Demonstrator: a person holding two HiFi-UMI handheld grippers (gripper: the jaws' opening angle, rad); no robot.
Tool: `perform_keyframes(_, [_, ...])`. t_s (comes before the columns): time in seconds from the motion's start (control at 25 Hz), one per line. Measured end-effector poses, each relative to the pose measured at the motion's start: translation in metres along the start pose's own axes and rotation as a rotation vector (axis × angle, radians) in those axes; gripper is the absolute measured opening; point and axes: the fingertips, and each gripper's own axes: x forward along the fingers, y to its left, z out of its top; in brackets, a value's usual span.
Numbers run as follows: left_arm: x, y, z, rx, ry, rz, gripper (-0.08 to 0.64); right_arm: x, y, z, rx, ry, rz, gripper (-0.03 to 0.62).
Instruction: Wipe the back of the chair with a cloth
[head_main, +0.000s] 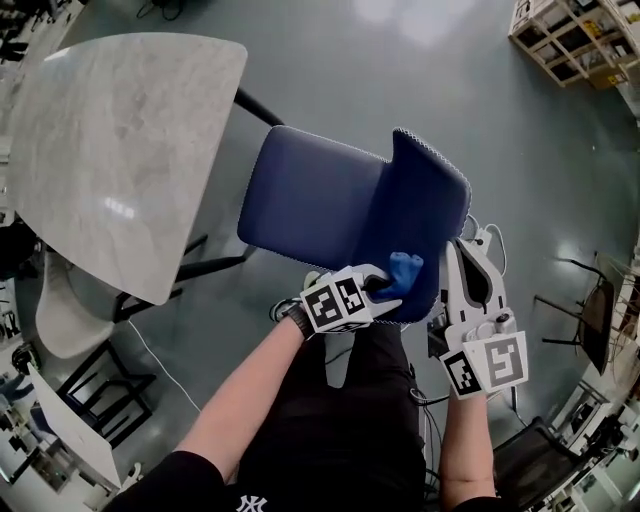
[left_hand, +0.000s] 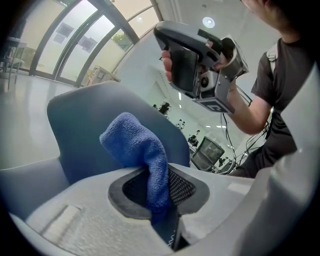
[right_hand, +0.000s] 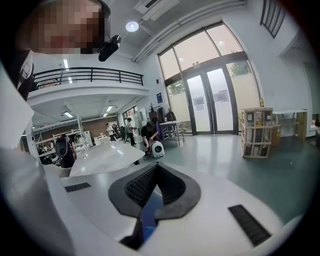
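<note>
Clamps a fuzzy blue cloth (head_main: 405, 268) in the left hand-held gripper (head_main: 386, 287) at lower centre, pressed against the dark blue padded chair back (head_main: 427, 190); holds the right hand-held gripper (head_main: 458, 256) just to its right, jaws together, empty.

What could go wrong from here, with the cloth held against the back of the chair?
1. The left gripper pinches only a lower fold of the blue cloth. The bunched rest might pull out of the jaws when it is dragged over the chair back.
2. The right gripper is shut on nothing and sits beside the chair back, not on it. With nothing steadying the chair, a firm push might slide it on the smooth floor.
</note>
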Motion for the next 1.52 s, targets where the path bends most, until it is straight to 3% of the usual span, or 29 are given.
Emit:
perform_keyframes(0.24, [-0.011, -0.033, 0.031, -0.007, -0.054, -0.042, 0.075, -0.012, -0.003, 0.017, 0.098, 0.003, 0.014, 0.012])
perform_keyframes(0.52, [-0.034, -0.063, 0.071, -0.018, -0.136, -0.040, 0.075, -0.036, 0.002, 0.041, 0.111, -0.011, 0.046, 0.012])
perform_keyframes(0.84, [-0.094, -0.089, 0.137, -0.003, -0.282, 0.101, 0.075, -0.067, 0.029, 0.077, 0.066, -0.033, 0.085, 0.012])
perform_keyframes(1.04, [-0.133, -0.106, 0.178, 0.051, -0.359, 0.193, 0.077, -0.083, 0.047, 0.093, 0.044, -0.042, 0.095, 0.012])
perform_keyframes(1.52, [-0.207, -0.141, 0.239, 0.108, -0.479, 0.364, 0.075, -0.102, 0.084, 0.146, 0.027, -0.100, 0.136, 0.012])
